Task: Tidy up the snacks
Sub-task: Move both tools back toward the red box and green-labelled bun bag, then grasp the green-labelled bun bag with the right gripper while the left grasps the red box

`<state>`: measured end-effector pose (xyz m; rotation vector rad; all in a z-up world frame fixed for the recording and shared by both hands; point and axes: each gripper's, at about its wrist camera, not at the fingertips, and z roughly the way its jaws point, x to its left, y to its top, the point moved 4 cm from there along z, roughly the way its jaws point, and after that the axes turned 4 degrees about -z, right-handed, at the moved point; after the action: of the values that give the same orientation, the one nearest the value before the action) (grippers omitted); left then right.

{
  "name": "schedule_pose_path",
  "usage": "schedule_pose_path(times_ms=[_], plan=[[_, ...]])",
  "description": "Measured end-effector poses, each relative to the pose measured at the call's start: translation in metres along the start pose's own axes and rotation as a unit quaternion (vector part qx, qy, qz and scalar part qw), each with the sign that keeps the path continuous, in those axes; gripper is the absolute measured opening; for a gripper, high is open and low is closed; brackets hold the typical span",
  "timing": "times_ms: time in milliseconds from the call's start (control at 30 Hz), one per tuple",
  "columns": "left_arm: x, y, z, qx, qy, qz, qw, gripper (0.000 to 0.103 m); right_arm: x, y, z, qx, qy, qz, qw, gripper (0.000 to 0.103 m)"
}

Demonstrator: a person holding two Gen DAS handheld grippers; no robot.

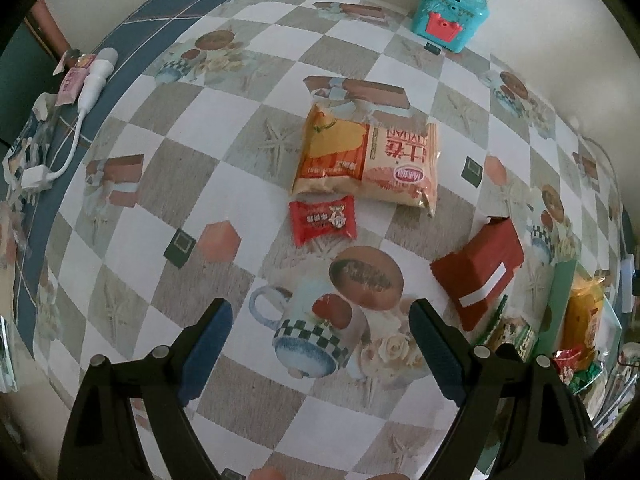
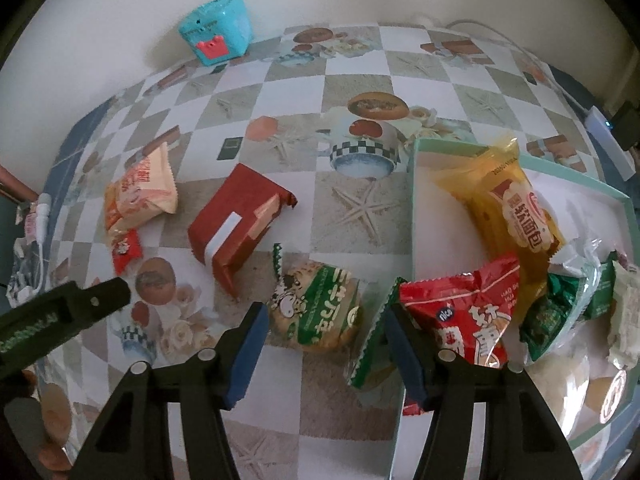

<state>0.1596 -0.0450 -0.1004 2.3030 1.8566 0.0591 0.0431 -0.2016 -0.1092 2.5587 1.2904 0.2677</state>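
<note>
My left gripper (image 1: 320, 344) is open and empty above the patterned tablecloth. Ahead of it lie a small red candy packet (image 1: 323, 220) and two beige and orange snack bags (image 1: 366, 158). A red box (image 1: 478, 266) lies to its right. My right gripper (image 2: 326, 344) is open around a green and white round snack packet (image 2: 316, 310) lying on the table, jaws on either side of it, not closed. The mint tray (image 2: 416, 200) on the right holds a yellow bread bag (image 2: 506, 204), a red packet (image 2: 468, 312) and green packets (image 2: 550, 316).
A teal toy box (image 1: 450, 12) stands at the back by the wall. A white cable and adapter (image 1: 86, 92) lie at the table's left edge. The left gripper's body (image 2: 64, 312) shows in the right wrist view. A white cable (image 2: 532, 52) runs along the back right.
</note>
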Motion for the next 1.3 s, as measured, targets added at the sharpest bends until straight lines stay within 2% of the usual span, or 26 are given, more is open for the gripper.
schedule_pose_path(times_ms=[167,667,833,1000,1167,1300], plan=[[-0.003,0.008,0.003,-0.003,-0.009,-0.005,0.9999,0.090,0.005,0.004,0.002,-0.006,-0.014,-0.014,1.000,0.063],[-0.018,0.025,0.013,-0.015,-0.001,0.010,0.9998,0.090,0.020,0.009,0.016,-0.008,-0.050,-0.051,0.997,0.066],[-0.027,0.028,0.016,-0.018,0.001,0.015,0.9997,0.090,0.021,0.009,0.018,-0.011,-0.058,-0.061,0.996,0.063],[-0.033,0.031,0.018,-0.021,0.001,0.017,0.9997,0.090,0.018,0.011,0.013,-0.021,-0.042,-0.053,0.998,0.056],[-0.029,0.030,0.014,-0.023,-0.001,0.016,0.9996,0.090,0.007,0.015,0.007,-0.017,-0.007,-0.019,1.000,0.056],[-0.028,0.030,0.009,-0.026,-0.005,0.017,0.9995,0.090,0.002,0.021,-0.009,-0.033,0.012,-0.004,0.999,0.056]])
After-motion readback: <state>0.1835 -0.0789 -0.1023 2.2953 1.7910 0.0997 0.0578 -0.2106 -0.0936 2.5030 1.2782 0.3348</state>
